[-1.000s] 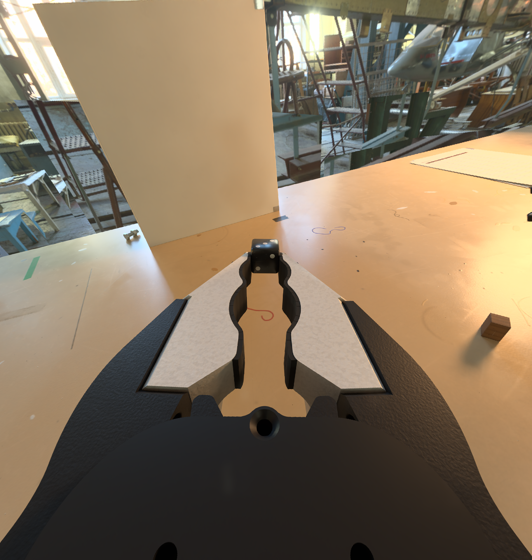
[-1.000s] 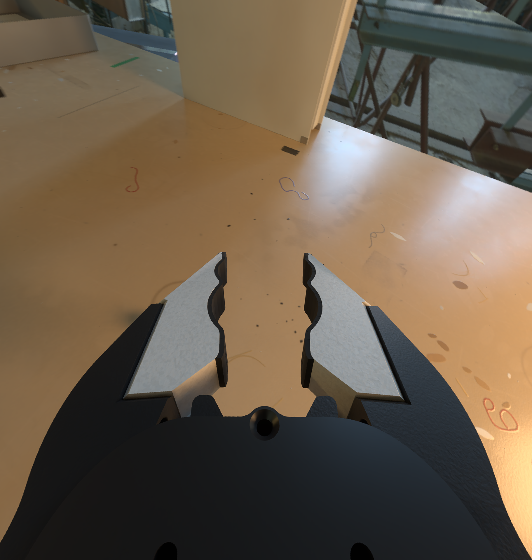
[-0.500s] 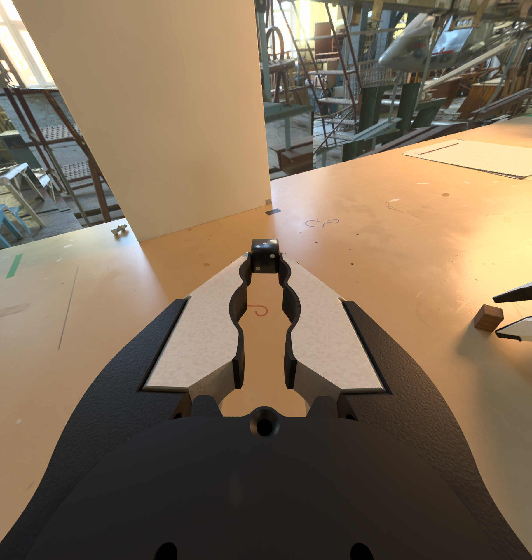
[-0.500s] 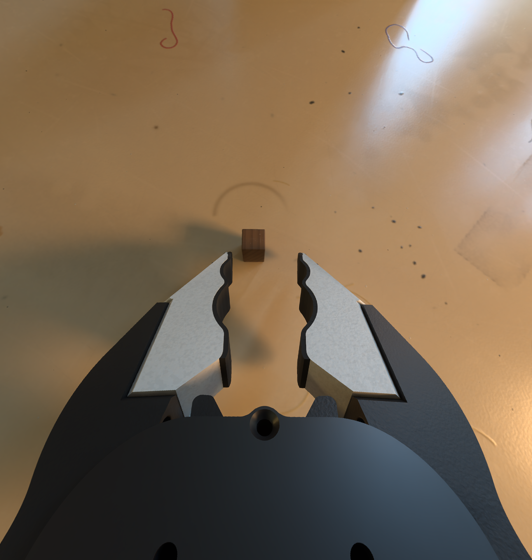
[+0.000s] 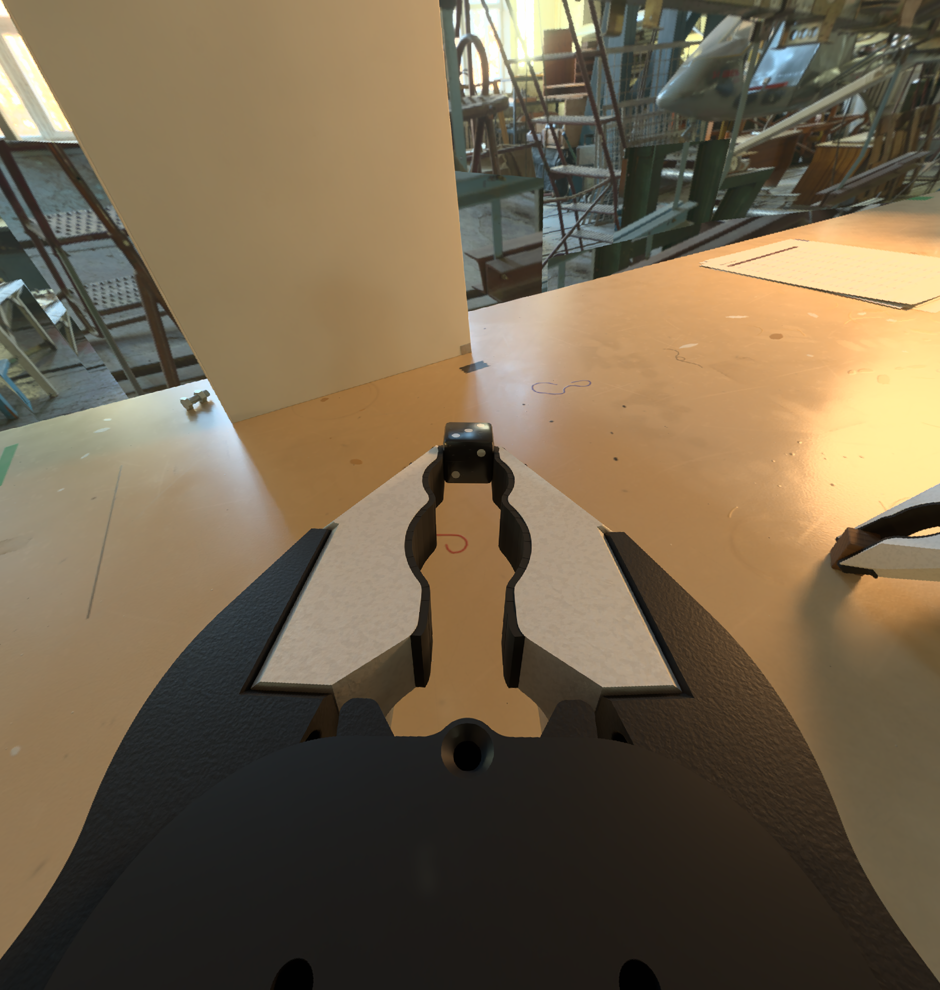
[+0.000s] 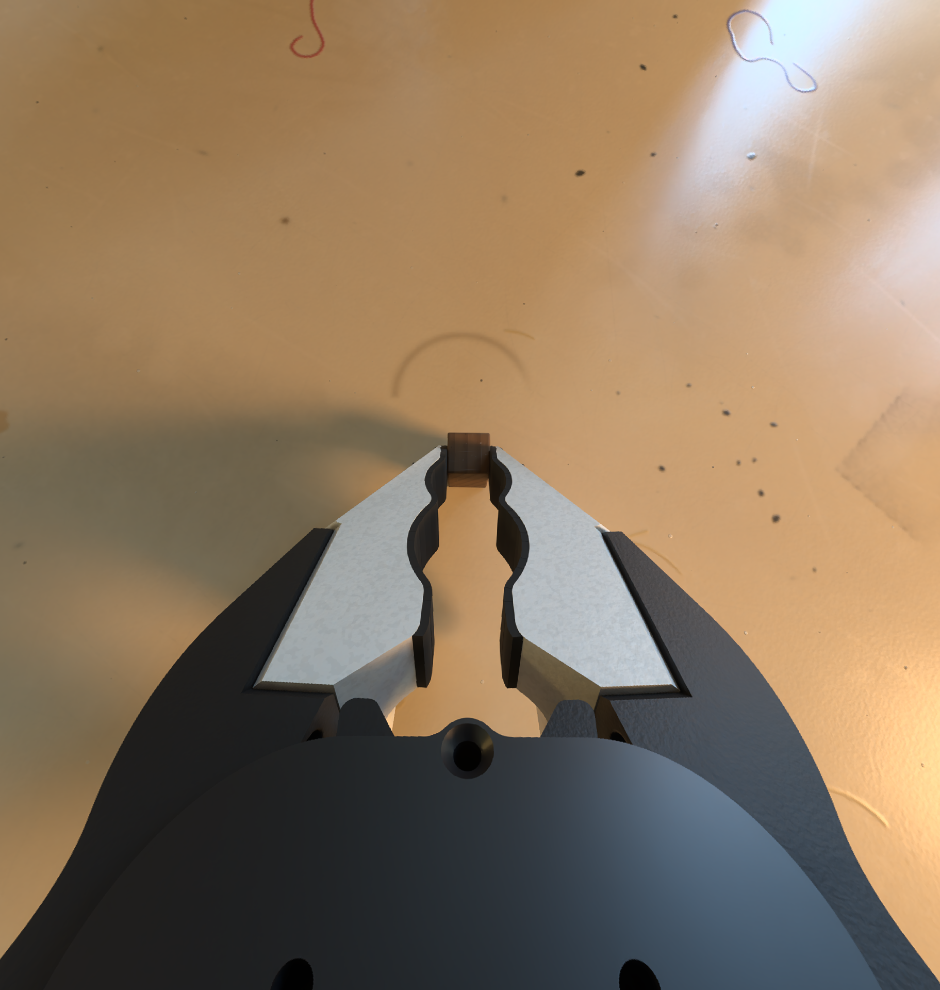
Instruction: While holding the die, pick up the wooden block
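Wooden block: small brown cube, pinched at the very tips of the right gripper. Both fingertips press its side faces; jaws clenched on it. Its lower part sits in shadow, so whether it rests on the table or clears it cannot be told from the right wrist view. In the left wrist view the same block shows only as a dark brown sliver at the tip of the right gripper, low over the tabletop, far right; most of that gripper is cut off by the frame edge.

Die: black with white pips, clamped between the fingertips of the left gripper, jaws closed tight on it. It appears held above the table. Die and block are well apart.

Table: orange-tan board, speckled with dark spots. A red squiggle shows between the left fingers; a blue squiggle lies farther out. Both marks recur at the top of the right wrist view, red, blue. A faint arc lies just beyond the block.

Farther out: tall cream panel standing upright on the table; a small bolt beside its left foot; a pale flat sheet at far right, partly cut off. No containers in view. Workshop clutter beyond the table edge is too busy to sort.
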You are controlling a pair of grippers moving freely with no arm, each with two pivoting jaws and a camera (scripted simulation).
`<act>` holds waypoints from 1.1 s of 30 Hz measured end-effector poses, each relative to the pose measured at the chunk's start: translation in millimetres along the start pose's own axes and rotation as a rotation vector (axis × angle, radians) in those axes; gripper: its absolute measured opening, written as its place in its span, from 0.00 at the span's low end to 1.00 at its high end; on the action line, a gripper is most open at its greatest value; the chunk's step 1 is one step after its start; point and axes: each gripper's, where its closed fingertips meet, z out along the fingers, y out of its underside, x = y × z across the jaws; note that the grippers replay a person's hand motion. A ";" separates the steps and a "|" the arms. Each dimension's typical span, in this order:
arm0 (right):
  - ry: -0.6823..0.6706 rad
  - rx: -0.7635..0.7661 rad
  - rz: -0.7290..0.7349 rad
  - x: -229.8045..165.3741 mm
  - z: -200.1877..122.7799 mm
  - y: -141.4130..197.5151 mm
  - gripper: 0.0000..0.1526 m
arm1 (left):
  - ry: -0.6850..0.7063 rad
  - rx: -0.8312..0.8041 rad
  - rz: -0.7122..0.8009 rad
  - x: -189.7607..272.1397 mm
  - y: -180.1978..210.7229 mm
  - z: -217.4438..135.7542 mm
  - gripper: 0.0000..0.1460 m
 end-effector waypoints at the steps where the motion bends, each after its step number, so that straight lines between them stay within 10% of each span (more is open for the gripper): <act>1: -0.003 -0.001 0.000 0.0 0.0 0.0 0.09 | 0.003 -0.002 0.002 1.0 0.4 0.6 0.11; 6: -0.007 0.080 -0.039 8.9 -12.1 -22.2 0.09 | 0.003 0.003 0.031 1.9 -2.8 2.8 0.11; 16: 0.319 0.593 -0.288 81.9 -91.7 -170.7 0.09 | -0.055 0.070 -0.029 -37.0 -36.8 13.1 0.11; 33: 0.122 0.609 -0.204 111.7 -44.1 -203.0 0.09 | 0.171 0.034 0.027 -39.1 -48.4 79.1 0.11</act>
